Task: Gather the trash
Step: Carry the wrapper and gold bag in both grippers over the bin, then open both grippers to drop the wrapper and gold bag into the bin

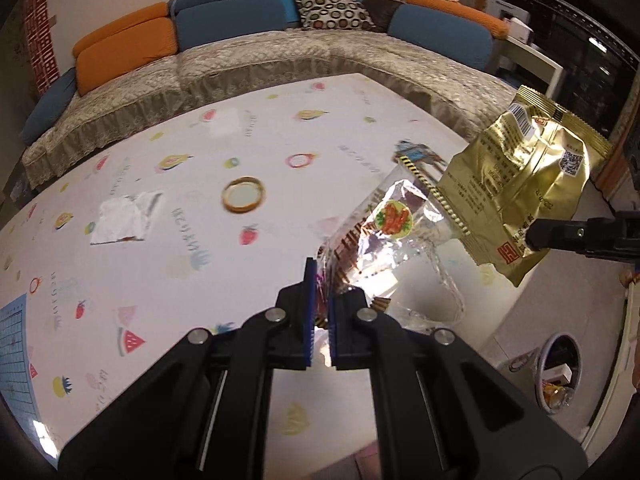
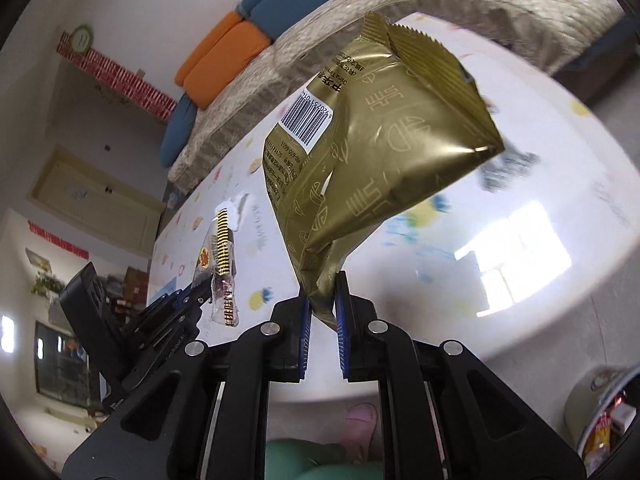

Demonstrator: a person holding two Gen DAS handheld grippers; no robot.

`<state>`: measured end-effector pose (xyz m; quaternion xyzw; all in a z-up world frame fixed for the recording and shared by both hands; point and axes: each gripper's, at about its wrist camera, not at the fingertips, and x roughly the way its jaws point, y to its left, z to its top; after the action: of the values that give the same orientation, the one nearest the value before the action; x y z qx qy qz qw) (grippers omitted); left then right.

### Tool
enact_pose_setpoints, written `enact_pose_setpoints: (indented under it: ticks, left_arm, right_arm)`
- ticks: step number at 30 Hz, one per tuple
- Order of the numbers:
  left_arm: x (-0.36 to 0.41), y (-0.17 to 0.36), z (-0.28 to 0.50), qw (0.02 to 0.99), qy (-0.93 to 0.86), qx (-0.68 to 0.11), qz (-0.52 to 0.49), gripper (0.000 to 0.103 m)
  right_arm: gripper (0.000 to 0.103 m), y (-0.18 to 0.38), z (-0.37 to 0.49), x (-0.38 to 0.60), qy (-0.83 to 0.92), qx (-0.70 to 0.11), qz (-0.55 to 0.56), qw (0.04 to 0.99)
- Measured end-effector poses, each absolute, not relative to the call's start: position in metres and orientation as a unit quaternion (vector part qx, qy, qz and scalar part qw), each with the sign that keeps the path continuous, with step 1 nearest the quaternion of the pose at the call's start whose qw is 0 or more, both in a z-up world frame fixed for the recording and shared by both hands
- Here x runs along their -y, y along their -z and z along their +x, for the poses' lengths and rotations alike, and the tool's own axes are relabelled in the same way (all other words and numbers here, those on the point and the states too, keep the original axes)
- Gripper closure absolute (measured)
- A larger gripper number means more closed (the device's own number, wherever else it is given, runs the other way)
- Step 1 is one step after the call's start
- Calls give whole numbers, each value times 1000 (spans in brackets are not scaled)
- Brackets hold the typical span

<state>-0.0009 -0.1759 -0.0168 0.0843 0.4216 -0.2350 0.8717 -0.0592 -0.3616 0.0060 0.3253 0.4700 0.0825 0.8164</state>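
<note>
While the white fruit-print tabletop (image 1: 248,264) carries torn foil and a gold lid, the right tongs (image 2: 321,312) pinch a crinkled gold snack bag (image 2: 372,152) aloft by one corner. The left tongs (image 1: 320,300) pinch a clear plastic wrapper (image 1: 384,236) by its edge beside it. Either thin hold could slip during the swing toward the round bin (image 1: 560,372), dropping the trash on the floor.

Two wrappers are held above a table (image 1: 280,128): a clear wrapper (image 1: 384,232) to the left, a foil bag (image 1: 516,184) to the right. A lid (image 1: 243,194) and torn paper (image 1: 126,218) lie on the table, a sofa (image 1: 240,68) behind, a bin (image 1: 558,372) beside.
</note>
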Motion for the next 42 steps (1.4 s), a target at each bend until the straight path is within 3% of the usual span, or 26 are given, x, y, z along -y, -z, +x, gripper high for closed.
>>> enact_pose_setpoints:
  ticks: [8, 18, 27, 36, 37, 39, 40, 42]
  left_arm:
    - [326, 35, -105, 802, 380, -447, 118, 100]
    - [484, 108, -246, 698, 488, -480, 212, 100]
    - [558, 197, -316, 617, 511, -532, 275, 99]
    - [591, 256, -336, 570, 510, -568, 306, 92]
    - [593, 259, -341, 571, 509, -563, 313, 90]
    - [594, 263, -346, 576, 505, -552, 331, 56]
    - [596, 261, -348, 579, 503, -547, 335, 28]
    - [594, 258, -349, 592, 506, -532, 332, 25]
  right_arm:
    - [91, 22, -210, 493, 40, -437, 394, 808]
    - [91, 111, -397, 586, 165, -422, 497, 740]
    - [89, 208, -496, 636, 205, -432, 571, 668]
    - [87, 243, -522, 653, 217, -433, 597, 639]
    - [87, 244, -524, 655, 218, -428, 600, 639]
    - [87, 247, -529, 660, 225, -426, 601, 638]
    - [87, 246, -531, 662, 223, -423, 602, 639]
    - [87, 244, -535, 664, 226, -423, 601, 639]
